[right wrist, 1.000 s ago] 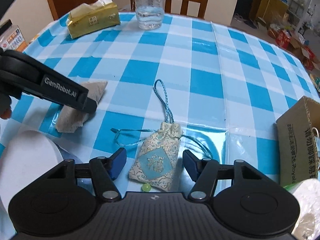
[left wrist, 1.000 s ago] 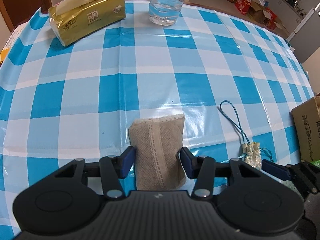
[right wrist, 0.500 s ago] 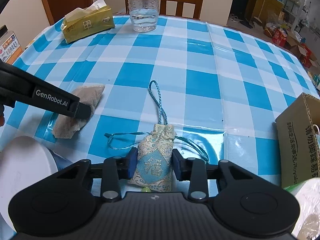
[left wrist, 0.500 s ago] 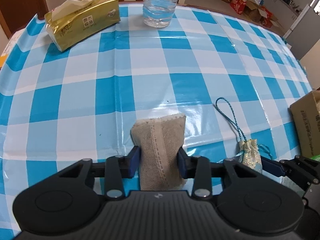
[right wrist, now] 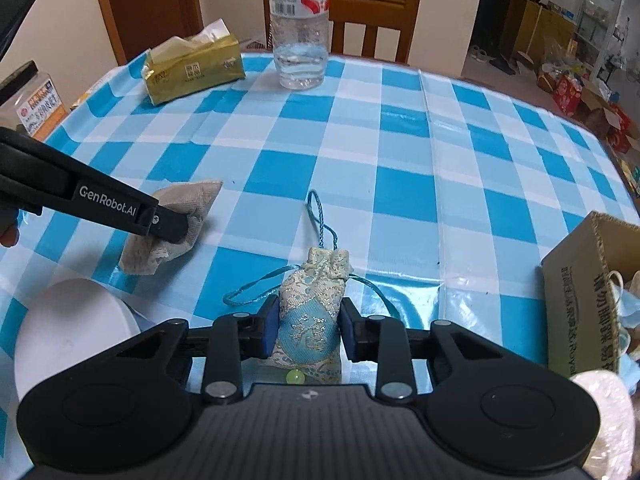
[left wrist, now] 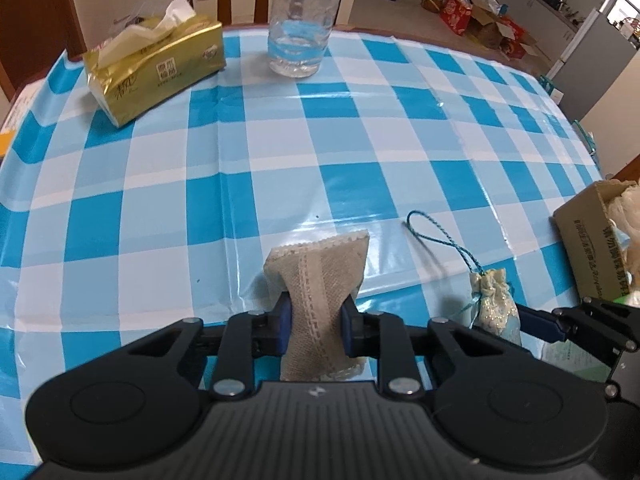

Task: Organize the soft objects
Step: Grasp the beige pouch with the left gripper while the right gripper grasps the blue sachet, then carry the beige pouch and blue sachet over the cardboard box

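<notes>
Left wrist view: left gripper (left wrist: 316,322), wide apart a second ago, now clenched on the beige lace sachet (left wrist: 320,280) between its fingers, pinching it into a waist.

Right wrist view: right gripper (right wrist: 306,326) likewise closed onto the blue brocade pouch (right wrist: 310,324); cardboard box (right wrist: 576,296) to its right. Both grasps look secured, ready for lifting.

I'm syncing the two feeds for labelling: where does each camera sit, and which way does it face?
Left wrist: rides on the left claw, looking forward over the checked tablecloth; its fingers pinch the beige sachet.
Right wrist: rides on the right claw, facing the same way; its fingers pinch the blue pouch, with the left claw entering at left.
Shared: both sachets, tissue pack, water bottle, cardboard box.
</notes>
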Demonstrator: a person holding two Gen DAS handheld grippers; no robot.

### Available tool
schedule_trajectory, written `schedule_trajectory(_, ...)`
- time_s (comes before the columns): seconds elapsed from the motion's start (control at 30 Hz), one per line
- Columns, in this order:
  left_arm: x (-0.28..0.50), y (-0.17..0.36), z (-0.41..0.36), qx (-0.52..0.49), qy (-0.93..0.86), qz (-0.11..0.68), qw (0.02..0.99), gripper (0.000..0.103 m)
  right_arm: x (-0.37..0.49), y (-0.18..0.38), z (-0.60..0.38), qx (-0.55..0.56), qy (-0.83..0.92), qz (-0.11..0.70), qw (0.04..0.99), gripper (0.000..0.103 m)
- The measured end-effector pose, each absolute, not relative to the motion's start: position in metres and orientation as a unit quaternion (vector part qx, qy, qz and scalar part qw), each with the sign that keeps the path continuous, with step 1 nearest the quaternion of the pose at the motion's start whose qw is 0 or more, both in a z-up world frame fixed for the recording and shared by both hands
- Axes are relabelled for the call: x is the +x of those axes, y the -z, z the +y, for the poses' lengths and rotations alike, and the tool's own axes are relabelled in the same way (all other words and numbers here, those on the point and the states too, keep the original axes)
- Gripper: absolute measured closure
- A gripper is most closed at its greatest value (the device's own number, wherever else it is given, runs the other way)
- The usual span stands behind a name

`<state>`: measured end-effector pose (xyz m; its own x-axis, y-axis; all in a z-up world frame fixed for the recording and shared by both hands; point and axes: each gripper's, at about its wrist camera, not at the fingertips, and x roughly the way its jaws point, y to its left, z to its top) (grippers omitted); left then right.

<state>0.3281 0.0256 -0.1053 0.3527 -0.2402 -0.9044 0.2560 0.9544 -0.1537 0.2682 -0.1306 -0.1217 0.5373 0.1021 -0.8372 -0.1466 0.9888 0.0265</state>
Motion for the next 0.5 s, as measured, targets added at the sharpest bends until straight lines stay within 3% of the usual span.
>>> schedule_trajectory(0.5, 0.289, 0.042, 0.017, 0.029, 0.191, 0.500, 0.844, 0.081, 0.224, 0.066, -0.139, -0.039, -0.112, 0.450, 0.885, 0.067)
